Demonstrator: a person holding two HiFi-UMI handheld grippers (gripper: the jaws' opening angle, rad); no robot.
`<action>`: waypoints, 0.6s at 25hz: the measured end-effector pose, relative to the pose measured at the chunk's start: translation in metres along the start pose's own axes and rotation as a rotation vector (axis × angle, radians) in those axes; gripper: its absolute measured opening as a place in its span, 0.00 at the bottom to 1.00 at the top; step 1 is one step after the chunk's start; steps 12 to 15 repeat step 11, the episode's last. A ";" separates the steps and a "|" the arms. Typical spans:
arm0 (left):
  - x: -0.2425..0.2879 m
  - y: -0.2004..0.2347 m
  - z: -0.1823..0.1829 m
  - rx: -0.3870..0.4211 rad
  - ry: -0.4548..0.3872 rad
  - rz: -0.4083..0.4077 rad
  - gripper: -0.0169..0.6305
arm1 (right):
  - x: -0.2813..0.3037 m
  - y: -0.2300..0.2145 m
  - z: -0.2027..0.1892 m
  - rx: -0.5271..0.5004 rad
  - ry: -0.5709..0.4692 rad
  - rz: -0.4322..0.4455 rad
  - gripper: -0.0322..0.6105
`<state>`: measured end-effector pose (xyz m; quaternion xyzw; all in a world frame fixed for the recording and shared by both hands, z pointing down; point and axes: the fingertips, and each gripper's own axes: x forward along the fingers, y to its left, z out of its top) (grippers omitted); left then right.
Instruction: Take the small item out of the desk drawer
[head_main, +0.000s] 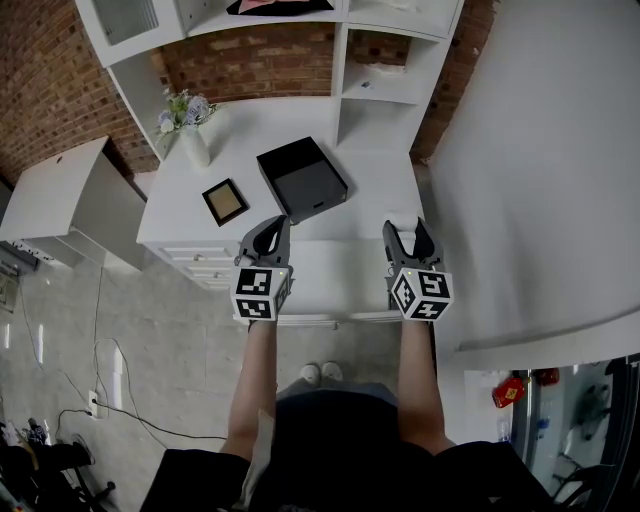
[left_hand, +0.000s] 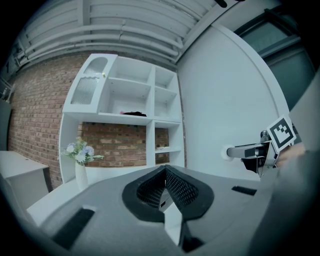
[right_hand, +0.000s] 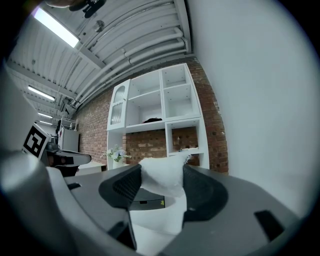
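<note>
Both grippers hover side by side over the front edge of the white desk. My right gripper is shut on a small crumpled white item, which fills the gap between its jaws. Against the white desk this item barely shows in the head view. My left gripper is shut, jaws meeting at the tips with nothing between them. A stack of white drawers sits under the desk's left front. I cannot tell whether the white panel between the grippers is an open drawer.
On the desk lie a black box, a small picture frame and a vase of flowers. White shelves rise at the back against a brick wall. A white wall stands close on the right.
</note>
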<state>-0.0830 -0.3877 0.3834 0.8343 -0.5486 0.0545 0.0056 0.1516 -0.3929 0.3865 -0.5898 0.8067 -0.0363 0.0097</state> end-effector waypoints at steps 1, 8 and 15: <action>0.000 0.000 0.000 0.000 0.001 0.000 0.04 | 0.000 0.000 0.000 0.000 0.000 0.001 0.44; -0.002 -0.001 -0.001 0.003 0.004 0.005 0.04 | 0.000 0.001 0.000 -0.006 0.001 0.010 0.44; -0.002 0.000 -0.001 0.003 0.005 0.008 0.04 | 0.000 0.001 0.000 -0.008 0.004 0.012 0.44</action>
